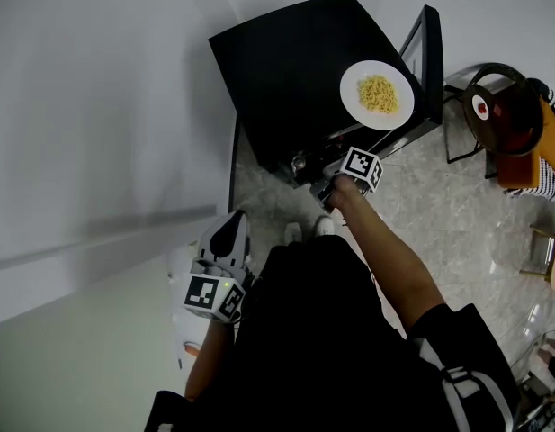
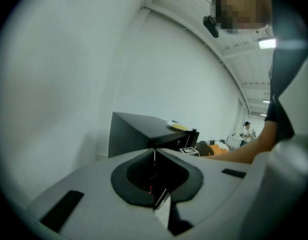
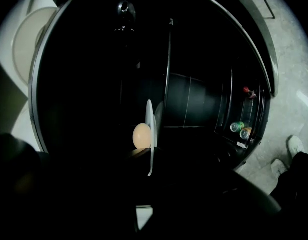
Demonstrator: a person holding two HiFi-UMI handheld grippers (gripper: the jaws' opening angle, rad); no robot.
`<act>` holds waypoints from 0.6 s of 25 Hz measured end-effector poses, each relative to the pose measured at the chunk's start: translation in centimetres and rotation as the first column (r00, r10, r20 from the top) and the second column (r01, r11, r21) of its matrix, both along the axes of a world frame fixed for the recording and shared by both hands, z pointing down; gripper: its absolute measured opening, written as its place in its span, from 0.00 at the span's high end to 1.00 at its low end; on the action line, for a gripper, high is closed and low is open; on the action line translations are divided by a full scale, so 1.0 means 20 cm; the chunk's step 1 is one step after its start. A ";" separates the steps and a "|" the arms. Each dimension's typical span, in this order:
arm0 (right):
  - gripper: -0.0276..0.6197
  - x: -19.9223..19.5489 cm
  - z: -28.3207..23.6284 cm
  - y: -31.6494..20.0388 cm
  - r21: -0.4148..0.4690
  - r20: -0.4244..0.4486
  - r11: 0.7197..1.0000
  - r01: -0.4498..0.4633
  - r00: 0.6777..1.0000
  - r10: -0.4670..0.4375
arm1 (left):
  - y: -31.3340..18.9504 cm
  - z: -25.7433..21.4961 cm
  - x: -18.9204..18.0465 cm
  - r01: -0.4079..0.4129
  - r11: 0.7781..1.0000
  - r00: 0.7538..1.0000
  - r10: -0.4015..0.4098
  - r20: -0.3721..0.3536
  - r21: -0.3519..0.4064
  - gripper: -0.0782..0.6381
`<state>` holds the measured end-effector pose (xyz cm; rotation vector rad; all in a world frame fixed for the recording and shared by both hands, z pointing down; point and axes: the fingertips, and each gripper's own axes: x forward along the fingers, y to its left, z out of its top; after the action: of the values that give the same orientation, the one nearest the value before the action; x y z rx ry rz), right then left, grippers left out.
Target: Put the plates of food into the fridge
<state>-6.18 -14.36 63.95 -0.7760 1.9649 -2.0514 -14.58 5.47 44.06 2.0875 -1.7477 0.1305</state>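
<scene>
A black mini fridge (image 1: 290, 70) stands against the white wall with its door (image 1: 427, 57) swung open. On its top rests a white plate of yellow noodles (image 1: 378, 94), also visible far off as the noodle plate (image 2: 177, 126) in the left gripper view. My right gripper (image 1: 329, 178) reaches into the fridge opening, its tips hidden under the top. In the right gripper view a second white plate (image 3: 149, 134), seen edge-on, carries a pale round piece of food (image 3: 142, 135) inside the dark cavity, and the jaws are shut on its rim. My left gripper (image 1: 228, 232) hangs shut and empty near the wall.
Drink cans (image 3: 239, 129) sit in the door shelf. The person's white shoes (image 1: 308, 230) stand on the tiled floor before the fridge. At the right are a black round-topped stand (image 1: 502, 106) and a seated person in striped clothes (image 1: 547, 174).
</scene>
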 end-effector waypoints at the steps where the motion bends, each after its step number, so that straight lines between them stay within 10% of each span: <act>1: 0.90 0.00 0.00 -0.01 0.001 -0.002 1.000 0.001 1.000 -0.001 | 0.00 0.01 0.00 0.001 1.000 1.000 -0.001 -0.001 -0.002 0.86; 15: 0.90 -0.05 -0.01 -0.09 0.021 -0.042 1.000 0.015 0.999 -0.014 | -0.05 0.02 -0.03 -0.001 1.000 1.000 0.001 -0.005 -0.013 0.86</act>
<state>-7.27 -16.11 63.71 -0.8094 2.0169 -2.0348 -15.28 4.55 44.46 2.0781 -1.7385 0.1360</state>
